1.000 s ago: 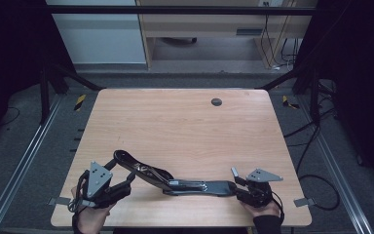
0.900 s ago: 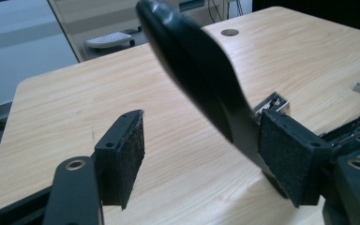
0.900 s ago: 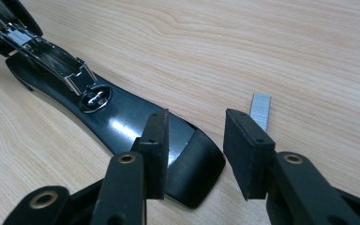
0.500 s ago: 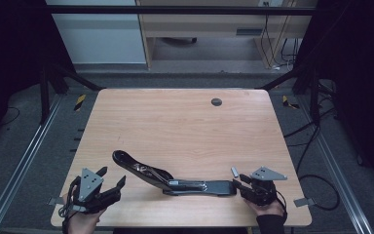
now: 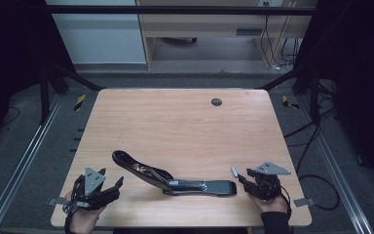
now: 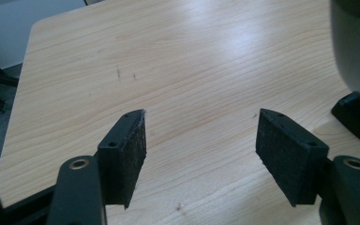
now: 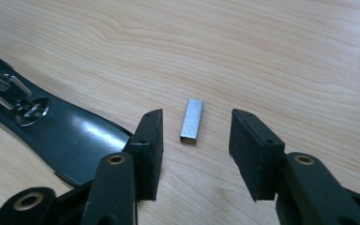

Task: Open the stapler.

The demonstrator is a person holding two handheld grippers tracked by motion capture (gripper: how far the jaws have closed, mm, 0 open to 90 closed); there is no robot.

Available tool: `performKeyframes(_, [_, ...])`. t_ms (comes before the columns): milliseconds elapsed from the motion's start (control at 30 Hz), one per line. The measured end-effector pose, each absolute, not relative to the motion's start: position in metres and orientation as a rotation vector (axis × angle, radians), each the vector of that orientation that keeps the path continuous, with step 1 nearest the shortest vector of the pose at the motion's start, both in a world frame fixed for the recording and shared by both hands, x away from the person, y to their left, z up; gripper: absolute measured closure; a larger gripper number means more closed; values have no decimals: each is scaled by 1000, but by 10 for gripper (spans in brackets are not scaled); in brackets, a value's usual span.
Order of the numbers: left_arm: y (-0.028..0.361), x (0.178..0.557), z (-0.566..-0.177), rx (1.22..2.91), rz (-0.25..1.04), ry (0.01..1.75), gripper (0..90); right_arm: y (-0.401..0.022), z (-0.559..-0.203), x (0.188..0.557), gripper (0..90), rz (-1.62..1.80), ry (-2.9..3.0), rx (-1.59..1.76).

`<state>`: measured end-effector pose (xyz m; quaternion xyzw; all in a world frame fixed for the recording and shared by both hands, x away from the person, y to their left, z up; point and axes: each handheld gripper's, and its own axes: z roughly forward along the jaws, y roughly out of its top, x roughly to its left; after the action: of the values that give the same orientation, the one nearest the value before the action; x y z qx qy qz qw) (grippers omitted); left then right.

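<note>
Right claw (image 7: 194, 136) of mine has just been opening; its jaws stand apart around a small strip of staples (image 7: 191, 120) lying on the surface (image 5: 185, 126), untouched, just beside the opened black stapler (image 5: 175, 178). My left claw (image 6: 201, 140) gapes over bare wood.

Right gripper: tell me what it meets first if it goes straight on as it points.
The staple strip, lying on the table just ahead between the open jaws of the right gripper. The stapler lies off to one side.
</note>
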<state>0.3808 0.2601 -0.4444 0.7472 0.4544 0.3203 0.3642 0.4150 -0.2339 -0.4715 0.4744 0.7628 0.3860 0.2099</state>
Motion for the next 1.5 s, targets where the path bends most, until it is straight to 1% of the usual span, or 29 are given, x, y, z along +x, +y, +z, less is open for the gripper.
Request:
performKeyframes(200, [267,388,-451,1921,843,1179,357,-234,-470,424,531,1026,2117,1346])
performKeyframes(333, [272,392,-454,1929,849,1211,425,-234,-470,431,519,976,2114,1334])
performKeyframes(367, [273,392,-455,1933,859,1220,449,-233,-469,432,515,973,2111,1348])
performKeyframes(433, [274,393,-455,1936,891,1239,466,-233,-467,436,505,954,2112,1328])
performKeyframes(500, [276,393,-455,1934,918,1238,472,-231,-465,439,493,937,2106,1321])
performKeyframes(600, [277,395,-455,1930,908,1260,476,-230,-460,444,477,935,2111,1336])
performKeyframes(733, [279,396,-455,1920,887,1268,480,-228,-457,451,507,914,2146,1337])
performKeyframes(800, [280,396,-456,1934,886,1241,511,-226,-456,454,525,907,2162,1338])
performKeyframes(833, [280,397,-458,1942,894,1206,504,-225,-456,455,532,896,2170,1333])
performKeyframes(867, [280,397,-458,1948,890,1212,490,-223,-455,457,537,888,2177,1341])
performKeyframes(933, [280,398,-459,1947,859,1228,493,-220,-456,460,547,871,2188,1328])
performKeyframes(1067, [279,399,-459,1974,854,1219,506,-216,-457,465,571,845,2208,1337])
performKeyframes(1133, [278,399,-459,1992,848,1248,510,-215,-458,467,586,835,2221,1345])
performKeyframes(1233, [279,400,-459,1988,832,1225,518,-212,-460,470,596,823,2247,1353])
performKeyframes(1267, [279,400,-459,1989,824,1211,508,-210,-460,471,600,821,2251,1372])
performKeyframes(1500, [278,400,-459,1979,814,1237,492,-202,-467,475,656,776,2292,1388])
